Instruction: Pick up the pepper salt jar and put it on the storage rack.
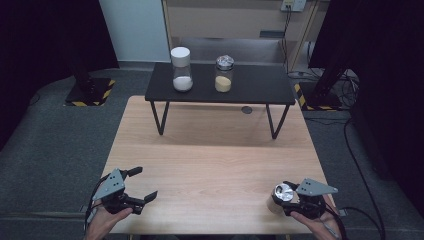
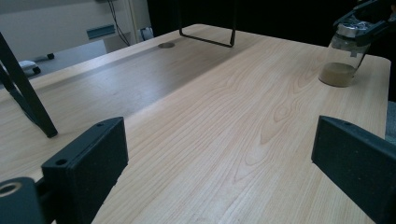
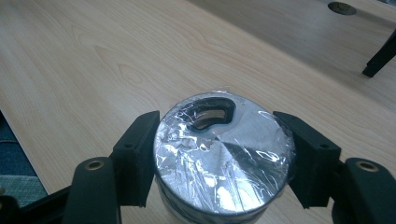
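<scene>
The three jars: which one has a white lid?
The jar with white powder, standing left on the black shelf. The yellow-powder jar beside it and the jar in the right gripper have silver lids.

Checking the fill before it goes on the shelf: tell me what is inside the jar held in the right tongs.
The jar in the right tongs holds a low layer of tan powder at its bottom, clear glass above. From above, its silver lid covers the contents.

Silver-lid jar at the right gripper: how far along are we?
Apparently done: two jars, white-lid jar and yellow-powder jar, stand on the black shelf. In hand: the right gripper clamps the silver-lid jar, on the table. Probably left: shelving it. The left gripper is open.
</scene>
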